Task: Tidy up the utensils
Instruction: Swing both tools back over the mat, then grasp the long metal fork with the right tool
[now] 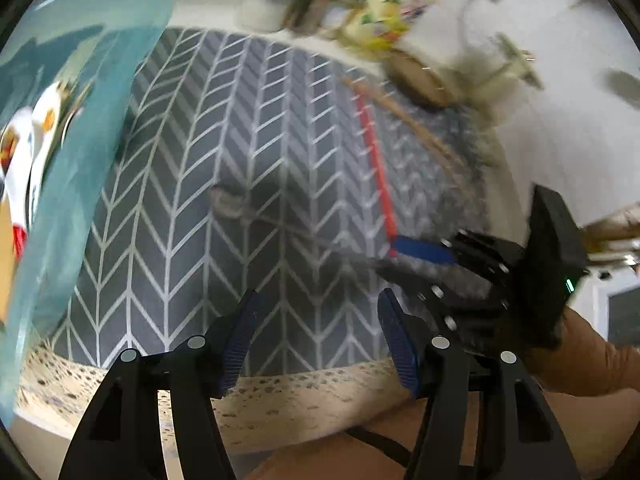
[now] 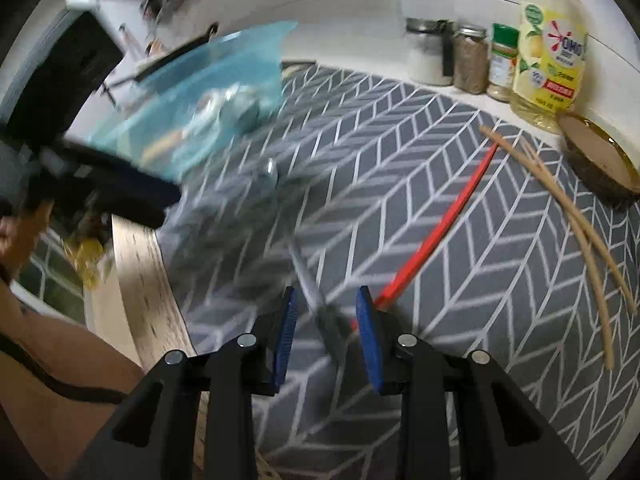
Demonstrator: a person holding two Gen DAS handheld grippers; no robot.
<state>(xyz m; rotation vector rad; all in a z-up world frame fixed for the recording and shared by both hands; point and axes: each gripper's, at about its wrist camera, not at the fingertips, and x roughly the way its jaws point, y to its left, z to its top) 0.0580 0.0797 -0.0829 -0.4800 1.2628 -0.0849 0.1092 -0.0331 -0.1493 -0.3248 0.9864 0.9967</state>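
Observation:
A metal spoon point(image 1: 228, 202) lies on the grey herringbone mat point(image 1: 192, 128), its handle running right toward my right gripper point(image 1: 424, 252). My left gripper point(image 1: 316, 308) hangs open above the mat's near edge with nothing between its fingers. In the right wrist view the blurred spoon point(image 2: 308, 276) lies on the mat with its handle between the blue pads of my right gripper point(image 2: 326, 312); the pads stand apart from it. A red stick point(image 2: 440, 216) and a pair of wooden chopsticks point(image 2: 580, 220) lie to the right. My left gripper point(image 2: 136, 196) shows at the left.
A translucent blue container point(image 2: 200, 100) with items inside stands at the mat's left. Spice jars point(image 2: 472, 60), a yellow dish-soap bottle point(image 2: 548, 48) and a brown bowl point(image 2: 600, 160) line the back right. A speckled counter edge point(image 1: 280, 392) borders the mat.

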